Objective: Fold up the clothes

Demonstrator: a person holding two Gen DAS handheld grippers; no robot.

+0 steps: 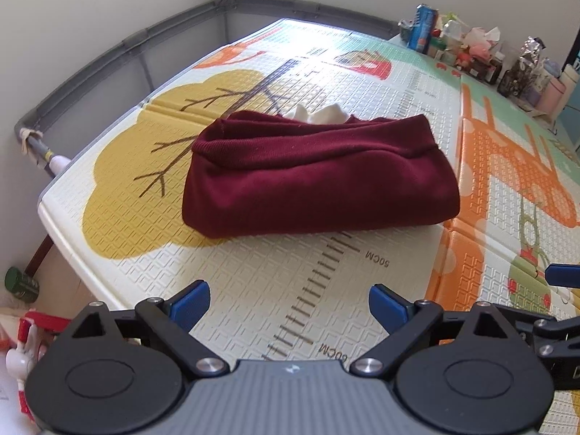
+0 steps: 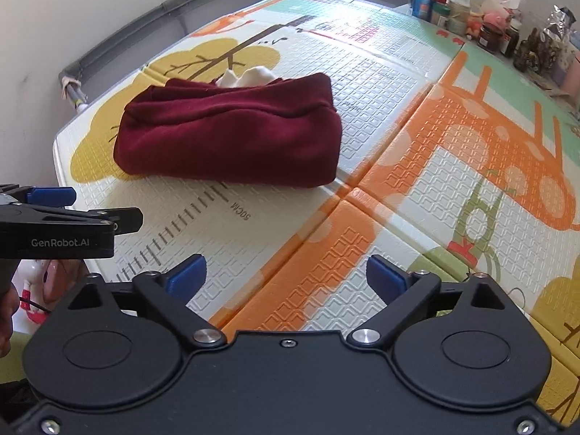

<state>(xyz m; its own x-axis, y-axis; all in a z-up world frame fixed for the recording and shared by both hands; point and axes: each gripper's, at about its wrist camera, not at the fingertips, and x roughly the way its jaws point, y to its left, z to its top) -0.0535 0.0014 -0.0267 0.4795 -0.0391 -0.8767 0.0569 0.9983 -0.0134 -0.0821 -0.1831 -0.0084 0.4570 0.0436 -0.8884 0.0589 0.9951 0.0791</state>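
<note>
A: While the left wrist view looks down along the left gripper [image 1: 289, 306], its blue pads stand wide apart with nothing between them. The maroon garment [image 1: 319, 177] lies ahead on the play mat [image 1: 253, 282], well apart from the tips, its long axis running across the view.

B: Texture?

A: Soft ribbed knit, folded into a plump rectangular bundle, with white cloth [image 1: 319, 114] peeking out behind. The mat is embossed foam.

B: And the right wrist view?

A: The right gripper [image 2: 286, 277] is wide too, and empty. The bundle sits ahead and to its left, so I judge the left gripper nearer.
</note>
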